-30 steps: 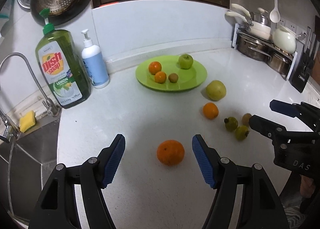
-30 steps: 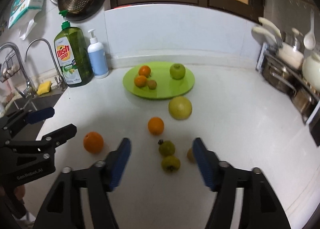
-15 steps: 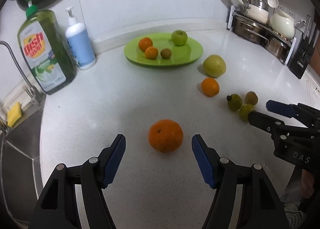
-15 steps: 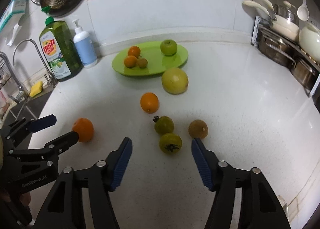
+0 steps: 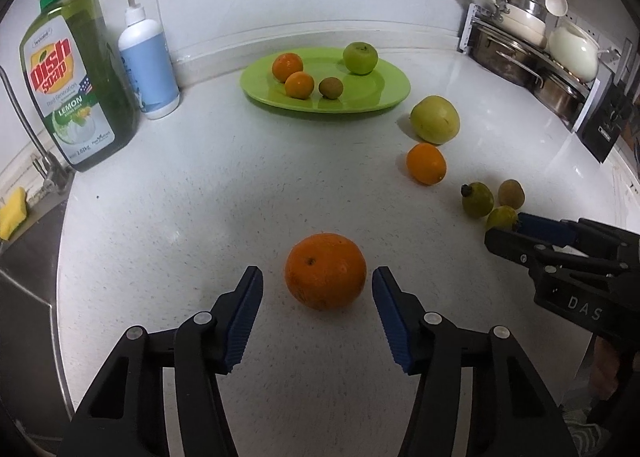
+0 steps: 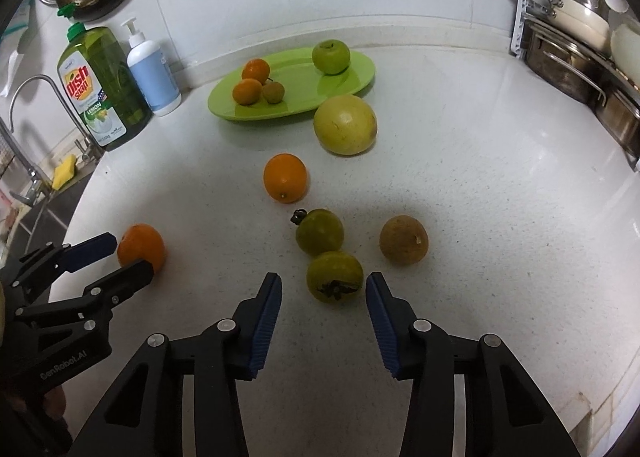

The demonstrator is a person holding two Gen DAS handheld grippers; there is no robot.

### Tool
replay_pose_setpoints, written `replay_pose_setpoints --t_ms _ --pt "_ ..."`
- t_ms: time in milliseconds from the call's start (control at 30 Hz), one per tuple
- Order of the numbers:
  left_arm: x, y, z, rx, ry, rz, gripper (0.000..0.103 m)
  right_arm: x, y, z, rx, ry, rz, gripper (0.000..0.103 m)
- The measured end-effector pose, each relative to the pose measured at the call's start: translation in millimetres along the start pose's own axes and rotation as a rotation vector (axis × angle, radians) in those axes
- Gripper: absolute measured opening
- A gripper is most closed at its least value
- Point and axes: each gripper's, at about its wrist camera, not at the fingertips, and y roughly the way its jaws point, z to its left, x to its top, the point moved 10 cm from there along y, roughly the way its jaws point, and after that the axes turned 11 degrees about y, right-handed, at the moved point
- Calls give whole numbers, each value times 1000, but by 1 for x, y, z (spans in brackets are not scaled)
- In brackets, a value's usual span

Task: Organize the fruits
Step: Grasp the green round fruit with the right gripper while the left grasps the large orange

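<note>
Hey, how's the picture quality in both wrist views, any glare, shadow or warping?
Left wrist view: sharp, fisheye bends the counter, soft shadow beneath the orange. Right wrist view: also sharp, window-like glare on the counter's right side, dark vignette corners.

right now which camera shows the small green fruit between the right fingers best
The right wrist view: the small green fruit sits centred between the closing right gripper fingers, calyx and full outline visible, pads not yet touching it. The left wrist view shows only part of it at the far right, behind that gripper's fingertip.
</note>
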Motion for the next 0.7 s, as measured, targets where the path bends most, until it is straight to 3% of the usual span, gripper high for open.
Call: replay_pose_setpoints --t_ms 400,700 --pt "5 8 -4 -33 -38 5 43 1 10 -1 8 3 29 37" --pt "9 8 -5 -15 -28 -2 43 3 12 0 12 -12 19 31"
